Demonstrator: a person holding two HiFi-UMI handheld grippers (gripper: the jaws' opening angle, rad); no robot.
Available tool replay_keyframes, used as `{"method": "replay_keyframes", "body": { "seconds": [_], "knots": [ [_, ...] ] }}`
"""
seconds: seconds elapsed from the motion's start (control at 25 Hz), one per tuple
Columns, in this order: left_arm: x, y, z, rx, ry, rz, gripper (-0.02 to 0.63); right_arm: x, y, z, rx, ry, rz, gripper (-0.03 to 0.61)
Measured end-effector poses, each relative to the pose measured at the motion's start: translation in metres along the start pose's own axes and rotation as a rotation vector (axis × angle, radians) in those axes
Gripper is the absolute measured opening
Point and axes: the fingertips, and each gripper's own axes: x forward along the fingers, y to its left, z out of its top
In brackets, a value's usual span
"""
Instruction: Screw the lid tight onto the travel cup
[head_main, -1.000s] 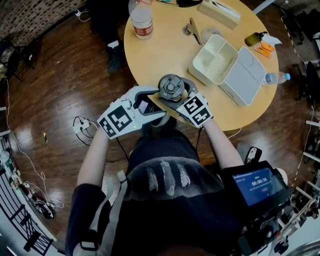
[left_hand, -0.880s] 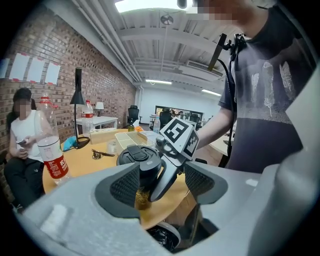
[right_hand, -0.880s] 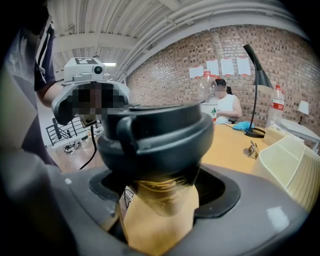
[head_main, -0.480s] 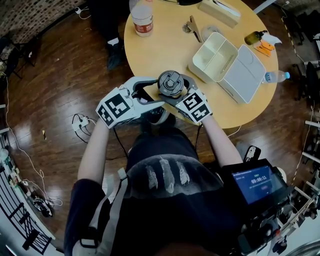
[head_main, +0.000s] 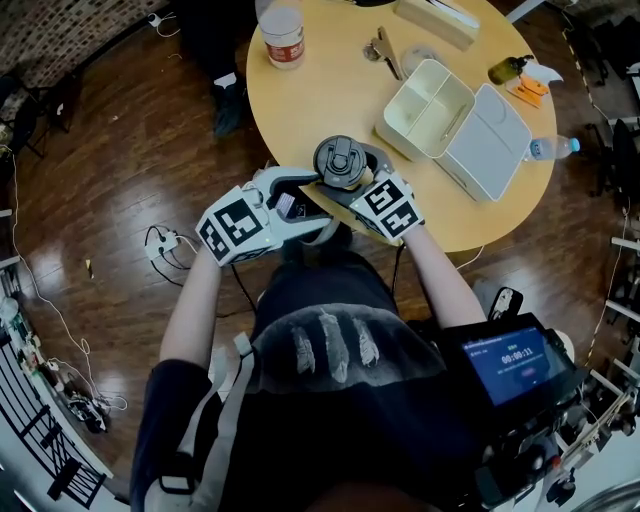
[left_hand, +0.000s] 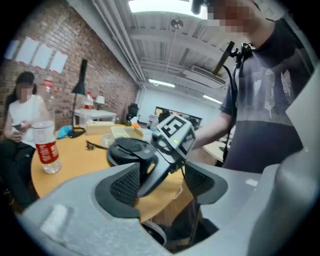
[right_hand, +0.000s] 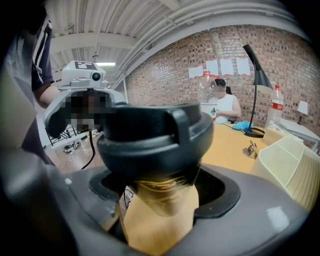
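The round pale wooden table (head_main: 320, 90) fills the top of the head view; on its right side lies the open cream plastic lunch box (head_main: 405, 125) with its flat lid (head_main: 492, 142) swung out beside it. The person stands at the near edge, with a gripper in each hand, and the two grippers meet there.

The right gripper (head_main: 350, 190) holds the travel cup upright at that edge; from above only the cup's round black lid (head_main: 340, 160) shows. The right gripper view gives what the head view hides; its jaws (right_hand: 160, 200) are pressed on the translucent amber body of the cup (right_hand: 160, 215), just under the black lid (right_hand: 155, 130), which sits on top of it.

The left gripper (head_main: 322, 203) comes in from the left; in its own view the jaws (left_hand: 160, 182) stand spread, pinching nothing; a dark finger of the right gripper crosses the gap, and the lid (left_hand: 127, 149) lies beyond the left-hand pad.

A clear plastic water bottle with a red label (head_main: 282, 22) stands at the table's far side; the left gripper view shows it (left_hand: 46, 147) beside a seated person (left_hand: 20, 112), who is out of the head view. A smaller clear bottle (head_main: 550, 153) lies at the table's right edge.
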Motion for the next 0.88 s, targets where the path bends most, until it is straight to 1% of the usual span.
{"method": "replay_keyframes", "body": {
  "seconds": [0.04, 0.08, 0.12, 0.24, 0.32, 0.36, 0.4, 0.56, 0.68, 0.76, 0.88],
  "knots": [
    [0.004, -0.006, -0.007, 0.02, 0.032, -0.021, 0.29, 0.0, 0.0, 0.0, 0.001, 0.0, -0.001, 0.41],
    [0.006, -0.009, -0.011, 0.036, 0.048, -0.024, 0.291, 0.0, 0.0, -0.001, 0.002, 0.0, -0.002, 0.41],
    [0.006, -0.008, -0.011, 0.04, 0.042, -0.013, 0.291, 0.0, 0.0, -0.001, 0.002, 0.0, -0.002, 0.41],
    [-0.009, 0.008, 0.002, 0.009, -0.033, 0.06, 0.291, 0.0, 0.0, 0.0, 0.003, 0.0, -0.001, 0.41],
    [-0.019, 0.024, 0.013, 0.003, -0.064, 0.122, 0.291, 0.0, -0.001, 0.0, 0.003, -0.001, -0.001, 0.41],
    [-0.021, 0.031, 0.017, 0.003, -0.073, 0.139, 0.291, -0.001, -0.002, 0.0, 0.003, -0.002, -0.002, 0.41],
    [-0.021, 0.035, 0.019, 0.003, -0.077, 0.142, 0.291, -0.001, -0.003, -0.001, 0.003, -0.003, -0.004, 0.41],
    [-0.004, 0.036, 0.014, 0.009, -0.053, 0.102, 0.291, 0.0, -0.005, -0.004, 0.005, 0.002, -0.012, 0.41],
    [0.001, 0.034, 0.013, -0.01, -0.063, 0.099, 0.291, 0.001, -0.005, -0.002, 0.012, -0.002, -0.009, 0.41],
    [0.0, 0.03, 0.012, -0.025, -0.07, 0.094, 0.291, 0.001, -0.005, -0.002, 0.013, -0.004, -0.009, 0.41],
    [0.0, 0.02, 0.01, -0.027, -0.06, 0.076, 0.291, 0.0, -0.005, -0.002, 0.012, -0.005, -0.01, 0.41]
  ]
}}
